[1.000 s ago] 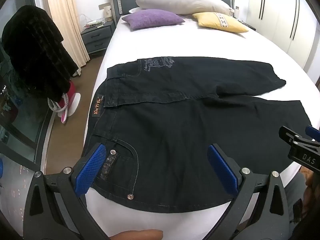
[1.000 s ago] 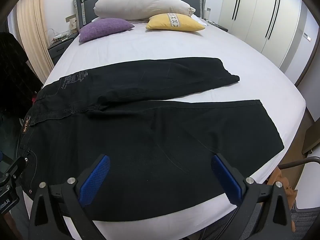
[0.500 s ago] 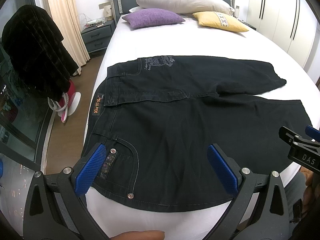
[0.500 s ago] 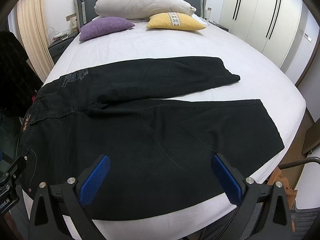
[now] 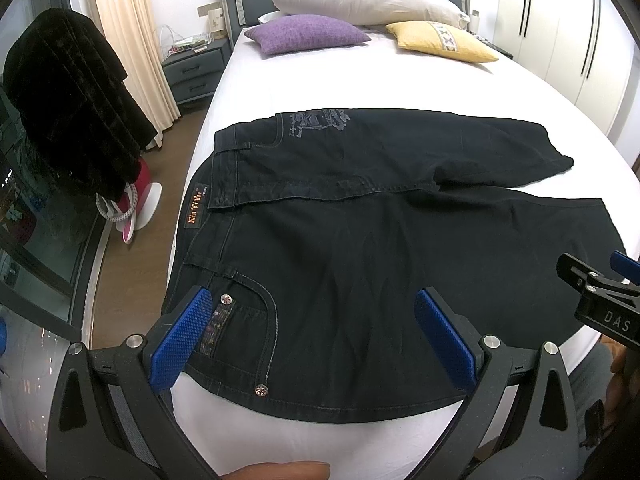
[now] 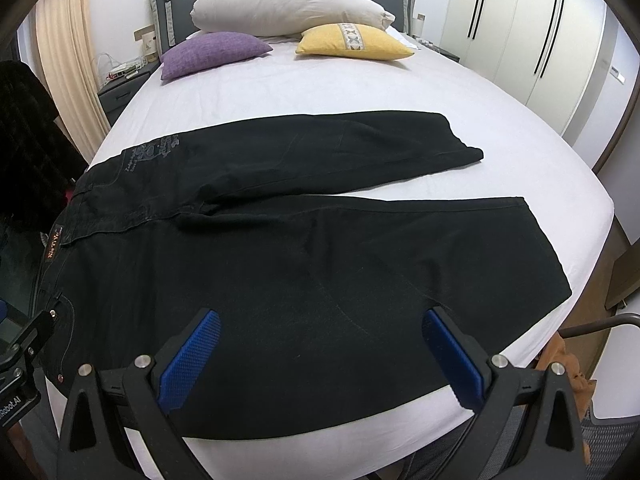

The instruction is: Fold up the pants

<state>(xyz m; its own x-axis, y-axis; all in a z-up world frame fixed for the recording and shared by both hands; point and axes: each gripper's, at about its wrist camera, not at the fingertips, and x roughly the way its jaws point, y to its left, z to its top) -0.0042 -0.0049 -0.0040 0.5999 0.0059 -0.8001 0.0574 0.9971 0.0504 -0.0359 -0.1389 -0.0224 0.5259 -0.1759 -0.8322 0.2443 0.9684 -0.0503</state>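
Black jeans [image 5: 360, 248] lie flat across the white bed [image 5: 320, 68], waistband to the left and both legs spread apart to the right; they also show in the right wrist view [image 6: 300, 256]. My left gripper [image 5: 312, 332] is open and empty, hovering above the near hip pocket at the waist end. My right gripper [image 6: 320, 352] is open and empty above the near leg's thigh. The right gripper's side [image 5: 600, 300] shows at the right edge of the left wrist view.
A white pillow [image 6: 288, 4], a purple cushion [image 6: 212, 54] and a yellow cushion [image 6: 352, 42] lie at the headboard. A nightstand [image 5: 196, 68] and dark hanging clothing [image 5: 68, 112] are left of the bed. Wardrobe doors [image 6: 532, 40] are on the right.
Both grippers have edged slightly forward and lower over the jeans. The jeans have not moved.
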